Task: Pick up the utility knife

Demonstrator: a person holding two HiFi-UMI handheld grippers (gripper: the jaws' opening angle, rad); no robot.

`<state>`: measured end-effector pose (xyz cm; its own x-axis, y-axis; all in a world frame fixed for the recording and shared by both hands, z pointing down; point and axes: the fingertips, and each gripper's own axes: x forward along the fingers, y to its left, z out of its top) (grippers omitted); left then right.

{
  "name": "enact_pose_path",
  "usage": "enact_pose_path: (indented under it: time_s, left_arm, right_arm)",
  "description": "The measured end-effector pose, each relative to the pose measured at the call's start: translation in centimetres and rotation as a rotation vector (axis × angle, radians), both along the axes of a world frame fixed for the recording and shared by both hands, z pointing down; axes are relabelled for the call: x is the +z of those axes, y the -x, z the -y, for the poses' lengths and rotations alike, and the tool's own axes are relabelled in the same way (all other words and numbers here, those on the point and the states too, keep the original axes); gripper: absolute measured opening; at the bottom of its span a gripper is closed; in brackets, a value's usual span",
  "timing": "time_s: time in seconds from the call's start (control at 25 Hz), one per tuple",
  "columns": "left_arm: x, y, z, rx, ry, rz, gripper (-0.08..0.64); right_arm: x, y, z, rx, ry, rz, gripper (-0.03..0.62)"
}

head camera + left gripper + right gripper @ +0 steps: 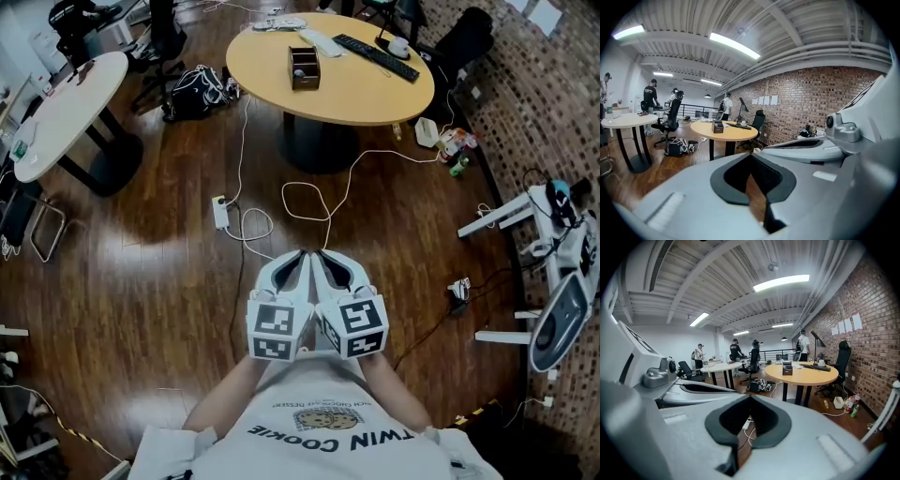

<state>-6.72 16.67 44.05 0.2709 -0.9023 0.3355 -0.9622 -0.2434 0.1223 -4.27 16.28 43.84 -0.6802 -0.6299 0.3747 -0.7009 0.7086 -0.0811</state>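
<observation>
A person stands on a dark wooden floor [131,281] in an open-plan office, holding the left gripper [302,254] and the right gripper [324,254] side by side at chest height, their marker cubes [274,330] just beside each other. Both tools point ahead and slightly down towards a round yellow table [347,94]. Each gripper's own view shows its jaws brought together at the tips, with nothing but floor visible between the black pads [740,197].

On the table sit a small brown organiser box [305,67], a black keyboard [377,56] and some white items at the far edge. The utility knife cannot be made out in any view. A white power strip [221,212] and a looping white cable [309,202] lie on the floor between the person and the table. A white round table [66,108] stands to the left, a brick wall [811,98] to the right.
</observation>
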Motion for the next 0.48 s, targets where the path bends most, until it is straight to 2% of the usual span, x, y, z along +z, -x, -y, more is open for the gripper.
enact_pose_path:
  time_s: [0.2, 0.48]
  left_arm:
    - [0.7, 0.0, 2.7, -0.003, 0.006, 0.006, 0.008]
    - [0.5, 0.7, 8.7, -0.048, 0.011, 0.021, 0.008]
  right_arm:
    - [0.7, 0.0, 2.9, -0.001, 0.007, 0.011, 0.002]
    - [0.6, 0.7, 8.9, -0.050, 0.011, 0.025, 0.002]
